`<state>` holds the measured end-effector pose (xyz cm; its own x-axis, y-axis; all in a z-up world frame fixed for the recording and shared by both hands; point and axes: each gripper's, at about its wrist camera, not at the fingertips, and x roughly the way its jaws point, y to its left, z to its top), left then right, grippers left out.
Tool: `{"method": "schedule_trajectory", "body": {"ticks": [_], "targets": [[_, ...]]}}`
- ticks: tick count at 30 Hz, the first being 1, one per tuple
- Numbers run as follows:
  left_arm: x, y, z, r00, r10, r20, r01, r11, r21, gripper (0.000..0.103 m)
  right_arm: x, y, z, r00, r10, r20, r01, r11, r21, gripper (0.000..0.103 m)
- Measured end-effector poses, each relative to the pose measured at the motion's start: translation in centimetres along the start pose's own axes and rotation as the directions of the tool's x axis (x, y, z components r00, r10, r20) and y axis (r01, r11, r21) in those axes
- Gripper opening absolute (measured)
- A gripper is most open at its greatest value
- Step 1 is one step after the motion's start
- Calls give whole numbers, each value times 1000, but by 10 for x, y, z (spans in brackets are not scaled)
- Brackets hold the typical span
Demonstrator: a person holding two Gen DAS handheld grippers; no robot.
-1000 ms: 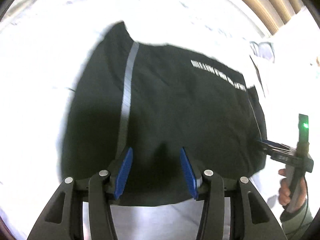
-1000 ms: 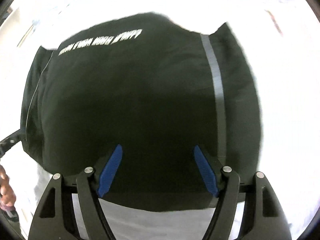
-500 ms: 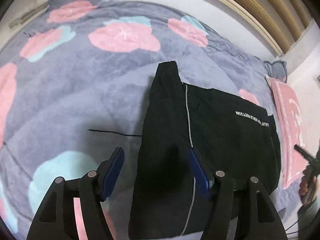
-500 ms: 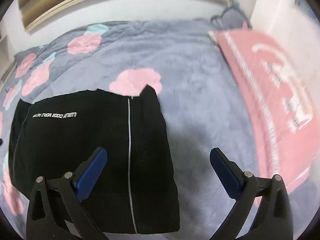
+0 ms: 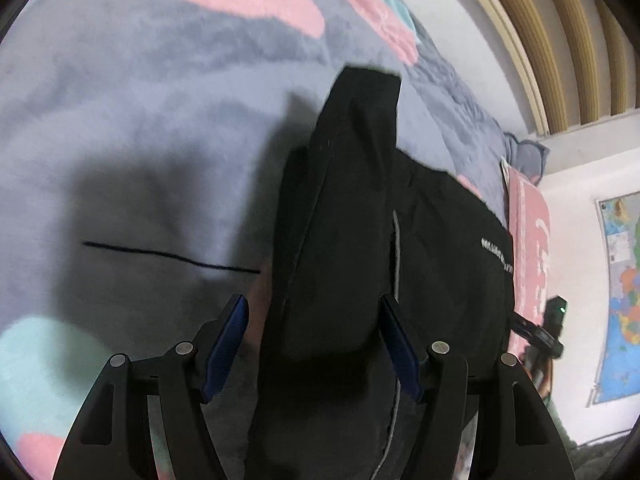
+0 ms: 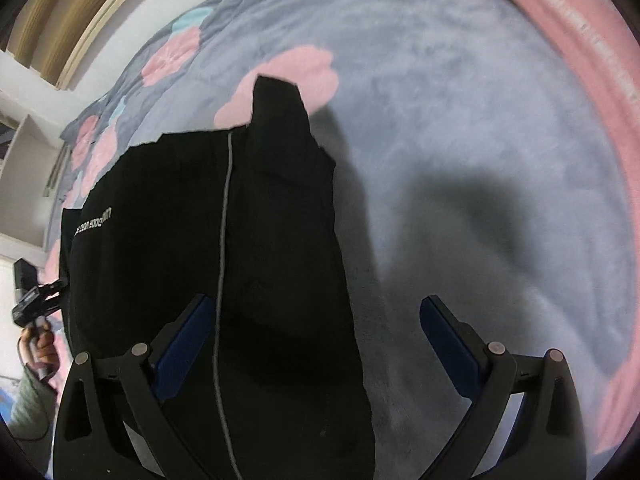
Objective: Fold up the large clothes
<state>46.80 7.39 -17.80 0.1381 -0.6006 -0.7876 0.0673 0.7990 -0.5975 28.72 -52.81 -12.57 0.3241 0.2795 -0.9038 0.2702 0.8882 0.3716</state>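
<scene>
A black garment (image 5: 436,264) with a thin grey stripe and small white lettering lies folded flat on a grey blanket (image 5: 140,140) with pink and teal flowers. In the left wrist view my left gripper (image 5: 314,346) is open, its blue pads either side of a raised black fold at the garment's left edge. In the right wrist view the same garment (image 6: 168,232) lies left of centre. My right gripper (image 6: 318,346) is wide open over the garment's right edge, left pad over the cloth, right pad over the bare blanket (image 6: 480,140).
A pink pillow (image 6: 600,80) lies along the right side of the bed; it also shows in the left wrist view (image 5: 528,236). A thin black line (image 5: 168,256) marks the blanket left of the garment. A wooden headboard (image 5: 560,40) and white wall stand behind.
Both grippers have pulled back from over the garment and come down low at its two opposite side edges. The left gripper now has a black fold between its pads. The right gripper opened wider.
</scene>
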Motion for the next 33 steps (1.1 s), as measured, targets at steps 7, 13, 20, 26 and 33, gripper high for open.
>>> {"method": "schedule_trajectory", "body": {"ticks": [7,13,20,26,33], "targets": [[38,0,4,994,-75,-74,72,996,-44,68,54,-4,7,982,152,-107,-151,988,17,103],[51,8,4,986,-154,-71,144,981,-129,67,70,11,15,952,278,-129,-281,960,-2,73],[34,-3,-9,968,-249,-36,245,964,-104,41,70,14,12,945,292,-151,-297,955,-11,72],[68,-1,-3,969,-232,-84,214,960,-182,68,86,22,22,935,312,-171,-317,948,-5,80],[39,-44,-21,983,-181,8,181,981,-68,29,40,41,6,952,291,-93,-299,949,-95,47]]}}
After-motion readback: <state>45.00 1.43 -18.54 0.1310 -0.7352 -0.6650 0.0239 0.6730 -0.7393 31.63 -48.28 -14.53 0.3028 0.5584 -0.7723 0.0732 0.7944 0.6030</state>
